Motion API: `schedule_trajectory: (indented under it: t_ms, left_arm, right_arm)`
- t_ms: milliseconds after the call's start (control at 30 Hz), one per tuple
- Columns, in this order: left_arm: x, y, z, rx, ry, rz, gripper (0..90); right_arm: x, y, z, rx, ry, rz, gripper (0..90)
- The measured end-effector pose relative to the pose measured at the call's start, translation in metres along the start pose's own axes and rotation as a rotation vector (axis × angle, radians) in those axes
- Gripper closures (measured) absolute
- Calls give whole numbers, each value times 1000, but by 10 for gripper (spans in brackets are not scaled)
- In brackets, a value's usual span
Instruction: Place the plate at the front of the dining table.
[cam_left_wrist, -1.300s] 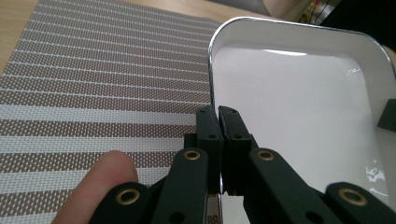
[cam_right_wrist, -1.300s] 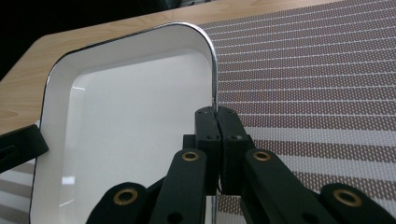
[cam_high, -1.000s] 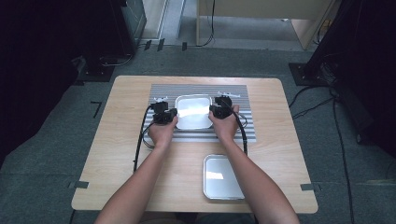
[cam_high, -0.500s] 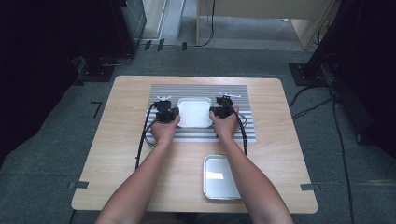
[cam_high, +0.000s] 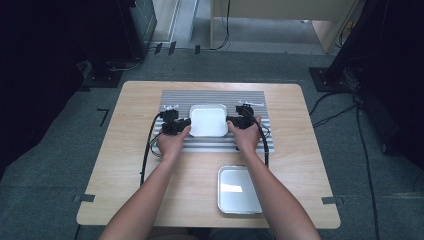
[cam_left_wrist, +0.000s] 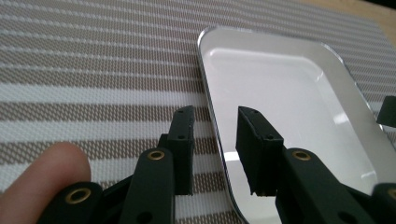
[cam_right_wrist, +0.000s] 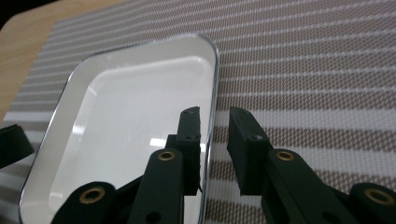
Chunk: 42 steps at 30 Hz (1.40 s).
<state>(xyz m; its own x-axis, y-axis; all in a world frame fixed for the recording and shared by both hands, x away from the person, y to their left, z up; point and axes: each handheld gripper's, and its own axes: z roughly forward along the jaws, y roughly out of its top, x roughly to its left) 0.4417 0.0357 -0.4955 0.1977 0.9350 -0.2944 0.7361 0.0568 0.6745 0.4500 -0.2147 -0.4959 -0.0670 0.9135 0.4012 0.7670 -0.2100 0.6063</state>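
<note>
Left gripper (cam_left_wrist: 215, 154) and right gripper (cam_right_wrist: 214, 151) each straddle an opposite rim of the metal tray (cam_high: 208, 120), jaws just eased apart, pads clear of the edge; judged a release after setting it down. The tray lies flat, centred on the striped mat (cam_high: 215, 96). A second tray (cam_high: 238, 190) sits near the table's (cam_high: 125, 165) front edge, right of centre.
</note>
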Motion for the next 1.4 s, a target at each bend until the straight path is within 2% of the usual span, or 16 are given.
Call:
schedule_trajectory:
  t_ms: [167,200,233,467,667,833,933,967,1000,1033,1067,1100,1133,1233,1300,1400]
  left_arm:
    - [-6,-6,6,42,17,23,731]
    - [-11,-8,9,55,28,42,771]
    - [-13,-9,9,53,44,56,781]
    - [-19,0,16,47,61,55,849]
    - [-22,6,27,48,62,47,846]
    - [-23,6,29,40,64,44,843]
    - [-22,6,29,42,41,41,749]
    - [-22,6,28,43,15,35,749]
    - [-21,6,26,39,-21,22,618]
    - [-21,6,26,39,-21,22,570]
    - [-21,7,22,36,-27,37,529]
    - [-21,7,22,36,-27,37,515]
    - [-23,6,16,13,-11,65,467]
    - [-24,6,6,-8,-10,81,288]
    - [-24,6,3,-13,-11,83,194]
    - [-20,2,-11,-45,-26,98,154]
  right_arm:
    - [6,-9,3,56,-16,-33,790]
    - [9,-12,4,61,-48,-51,862]
    - [10,-14,5,53,-61,-58,867]
    - [5,-9,5,18,-77,25,893]
    - [-3,-3,10,16,-71,53,891]
    - [-4,-1,12,8,-77,46,891]
    - [-4,0,13,6,-77,45,886]
    - [-4,1,13,7,-74,46,873]
    - [-3,0,11,-28,-60,16,763]
    - [-3,0,11,-28,-60,16,763]
    - [0,0,7,-70,-58,-33,676]
    - [1,0,6,-87,-46,-42,635]
    - [1,0,4,-110,-56,-76,605]
    - [1,1,-2,-112,-53,-93,485]
    - [1,2,-8,-80,-29,-82,376]
    - [0,2,-20,-99,-13,-111,284]
